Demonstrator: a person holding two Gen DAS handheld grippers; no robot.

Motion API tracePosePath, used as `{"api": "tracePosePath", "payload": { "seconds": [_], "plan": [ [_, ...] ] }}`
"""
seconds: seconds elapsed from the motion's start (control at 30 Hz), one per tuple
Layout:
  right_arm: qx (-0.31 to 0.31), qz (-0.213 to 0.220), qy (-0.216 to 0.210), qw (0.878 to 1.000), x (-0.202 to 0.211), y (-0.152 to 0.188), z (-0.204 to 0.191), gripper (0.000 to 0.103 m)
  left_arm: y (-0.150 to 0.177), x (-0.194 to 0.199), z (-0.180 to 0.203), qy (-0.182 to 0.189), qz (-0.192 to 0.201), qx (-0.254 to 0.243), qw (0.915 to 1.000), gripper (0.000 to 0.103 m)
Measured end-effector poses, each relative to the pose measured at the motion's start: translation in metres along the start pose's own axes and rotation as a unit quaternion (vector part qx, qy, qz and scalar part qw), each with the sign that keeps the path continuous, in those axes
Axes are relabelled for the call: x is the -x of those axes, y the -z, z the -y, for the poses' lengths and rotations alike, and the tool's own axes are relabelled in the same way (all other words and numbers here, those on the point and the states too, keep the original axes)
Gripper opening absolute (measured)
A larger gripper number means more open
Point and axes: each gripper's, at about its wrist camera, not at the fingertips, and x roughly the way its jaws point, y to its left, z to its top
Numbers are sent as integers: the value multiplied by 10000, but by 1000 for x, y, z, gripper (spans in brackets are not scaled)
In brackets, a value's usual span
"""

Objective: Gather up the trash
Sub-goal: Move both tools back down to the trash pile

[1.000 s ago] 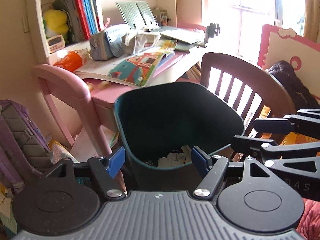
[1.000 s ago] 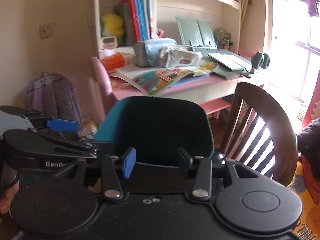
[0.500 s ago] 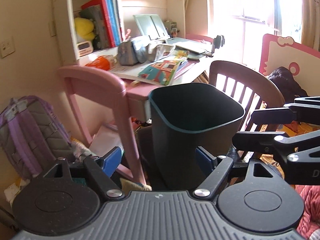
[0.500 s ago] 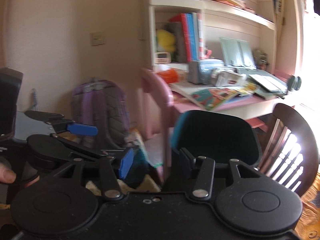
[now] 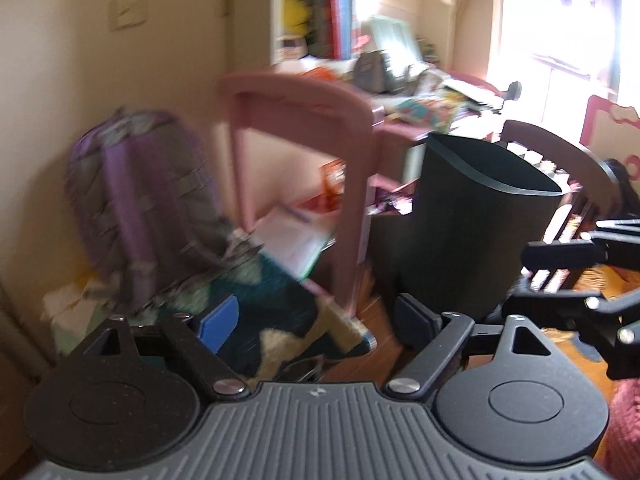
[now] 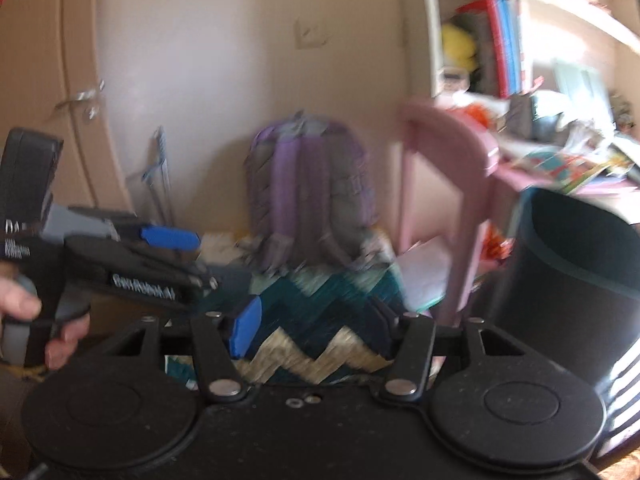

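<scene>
The trash bin [image 5: 480, 216] stands at two o'clock, so both tongs, left [image 5: 316, 320] and right [image 6: 316, 324], just opening wide and empty, should slow before picking floor litter.

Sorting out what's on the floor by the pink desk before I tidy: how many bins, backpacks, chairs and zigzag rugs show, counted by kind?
Dark bin: 1
Purple backpack: 1
Brown wooden chair: 1
Zigzag rug: 1
Total: 4
</scene>
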Motion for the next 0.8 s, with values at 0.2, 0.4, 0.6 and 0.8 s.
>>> {"api": "tracePosePath", "payload": {
  "seconds": [0.2,0.4,0.6,0.8],
  "plan": [
    [79,-581,-303,9978,-72,29,-33,56,54,-1,-67,-387,33,374,9985,100],
    [-61,-1093,-583,9923,-148,69,-58,56,101,-32,-123,-558,-218,648,9961,101],
    [-182,-1702,-625,9833,-227,128,-76,56,154,-83,-172,-721,-784,1182,9873,101],
    [-292,-2342,-391,9710,-304,186,-75,56,220,-144,-195,-1072,-1418,1513,9724,101]
  ]
}}
